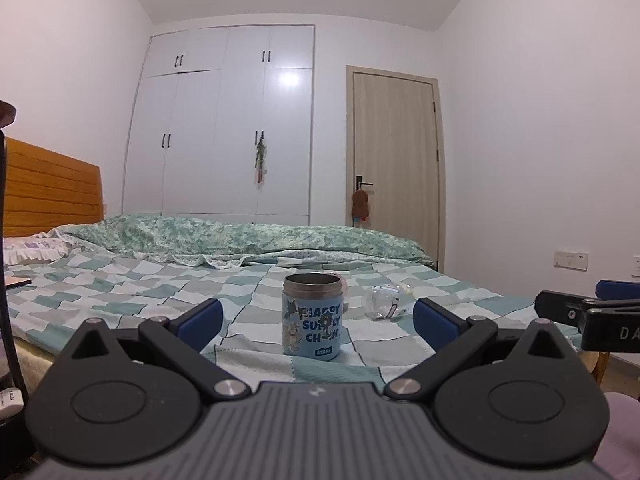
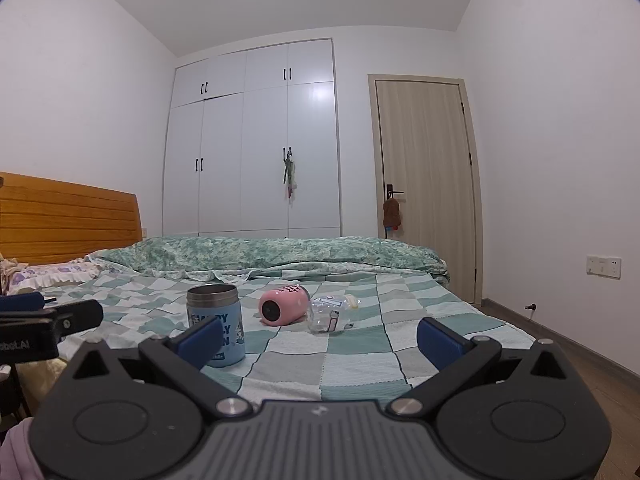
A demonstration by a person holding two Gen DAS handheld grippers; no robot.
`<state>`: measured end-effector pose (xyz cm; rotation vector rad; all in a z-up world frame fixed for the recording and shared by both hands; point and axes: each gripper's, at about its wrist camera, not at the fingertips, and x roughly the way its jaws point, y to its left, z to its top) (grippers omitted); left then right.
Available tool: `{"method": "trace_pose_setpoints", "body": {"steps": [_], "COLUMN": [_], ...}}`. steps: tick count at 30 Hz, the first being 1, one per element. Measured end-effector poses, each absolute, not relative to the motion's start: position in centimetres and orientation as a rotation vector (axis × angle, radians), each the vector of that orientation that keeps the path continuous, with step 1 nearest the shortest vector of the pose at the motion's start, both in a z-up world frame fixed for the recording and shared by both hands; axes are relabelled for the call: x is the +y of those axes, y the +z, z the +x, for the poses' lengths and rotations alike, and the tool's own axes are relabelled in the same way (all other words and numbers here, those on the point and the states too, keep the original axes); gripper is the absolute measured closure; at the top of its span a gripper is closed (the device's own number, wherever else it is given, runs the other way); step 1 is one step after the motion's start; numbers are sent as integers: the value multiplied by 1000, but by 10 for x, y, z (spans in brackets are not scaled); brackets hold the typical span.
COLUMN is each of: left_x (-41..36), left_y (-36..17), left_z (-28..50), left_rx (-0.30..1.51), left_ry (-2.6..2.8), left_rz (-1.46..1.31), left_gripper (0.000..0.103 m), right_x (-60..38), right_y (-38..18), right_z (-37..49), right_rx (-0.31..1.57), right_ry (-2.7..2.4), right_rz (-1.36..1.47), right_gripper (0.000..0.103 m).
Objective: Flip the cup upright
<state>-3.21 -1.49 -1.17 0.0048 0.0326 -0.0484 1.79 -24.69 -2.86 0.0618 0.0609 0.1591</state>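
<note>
A blue cup with cartoon print and a steel rim stands upright on the checked bedspread; it also shows in the right wrist view. A pink cup lies on its side behind it, base toward me. A clear bottle lies on its side to its right, also seen in the left wrist view. My left gripper is open and empty, with the blue cup in front between its fingers. My right gripper is open and empty, short of the cups.
The bed has a green quilt bunched along its far side and a wooden headboard at left. A white wardrobe and a closed door stand behind. The other gripper shows at each view's edge.
</note>
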Motion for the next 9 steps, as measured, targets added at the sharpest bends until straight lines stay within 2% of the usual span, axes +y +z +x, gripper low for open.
{"method": "trace_pose_setpoints", "body": {"steps": [9], "left_x": [-15], "left_y": [-13], "left_z": [-31], "left_rx": [28], "left_ry": [-37], "left_rz": [15], "left_gripper": [0], "right_x": [-247], "right_y": [-28], "right_z": [17], "right_rx": [61], "right_ry": [161], "right_rz": [61], "right_gripper": [0]}}
